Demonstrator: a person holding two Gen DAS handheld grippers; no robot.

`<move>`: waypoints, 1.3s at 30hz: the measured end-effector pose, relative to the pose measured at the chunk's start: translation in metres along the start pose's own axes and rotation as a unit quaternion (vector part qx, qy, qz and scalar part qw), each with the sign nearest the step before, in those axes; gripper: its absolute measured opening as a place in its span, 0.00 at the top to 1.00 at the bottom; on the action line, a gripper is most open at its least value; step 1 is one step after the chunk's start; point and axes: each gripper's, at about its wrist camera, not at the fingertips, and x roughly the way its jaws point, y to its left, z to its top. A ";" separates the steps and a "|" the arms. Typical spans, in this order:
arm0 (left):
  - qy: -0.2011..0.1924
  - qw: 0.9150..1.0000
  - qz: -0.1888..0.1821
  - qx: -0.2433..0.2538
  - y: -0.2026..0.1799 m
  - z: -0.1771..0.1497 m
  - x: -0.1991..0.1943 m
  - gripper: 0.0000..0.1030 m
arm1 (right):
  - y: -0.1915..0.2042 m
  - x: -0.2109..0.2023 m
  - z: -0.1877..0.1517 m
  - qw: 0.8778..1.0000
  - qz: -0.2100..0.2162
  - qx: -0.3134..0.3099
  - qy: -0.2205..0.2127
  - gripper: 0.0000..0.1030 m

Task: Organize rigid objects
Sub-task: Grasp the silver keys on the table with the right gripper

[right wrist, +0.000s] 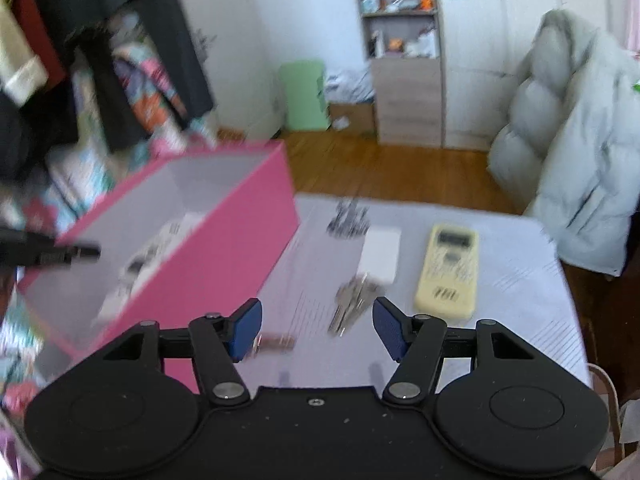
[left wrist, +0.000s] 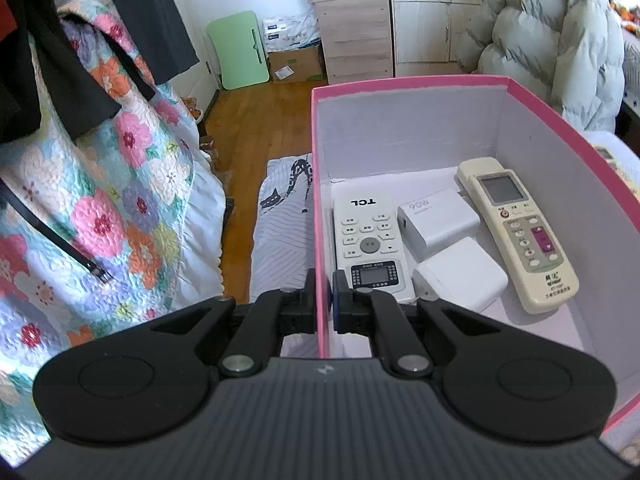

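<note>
1. On the bed, a pink box (left wrist: 400,92) stands open-topped, its left wall pinched between the jaws of the left gripper (left wrist: 324,300), one finger outside the wall, one inside.
2. Inside the box lie four things: a white remote (left wrist: 370,236) along the left wall, two white chargers (left wrist: 438,220) (left wrist: 460,276) touching in the middle, and a cream remote (left wrist: 520,232) along the right wall.
3. Open floor shows at the near right corner of the box and behind the chargers.
4. Writing: "TCL" on the white remote, upside down in the left view; "90W" on the far charger; small print on the cream remote is too small to read.
5. Right view is blurred. The right gripper (right wrist: 318,328) has its jaws spread with nothing between the pads, hovering over the bedsheet (right wrist: 520,280).
6. Just beyond those jaws lies a bunch of keys (right wrist: 352,308); past it a white block (right wrist: 380,252), and to its right a yellowish remote (right wrist: 450,272), both apart from the jaws.
7. A small brownish thing (right wrist: 276,343) sits by the left pad; too blurred to name.
8. The box is left of the gripper, its pink side wall near the left finger; the sheet to the right of the remote is open up to the bed edge.
</note>
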 end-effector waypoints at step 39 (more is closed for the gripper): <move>-0.003 1.000 -0.004 0.003 -0.003 0.000 0.000 0.95 | 0.055 -0.030 0.041 0.992 0.014 -0.084 -0.089 0.96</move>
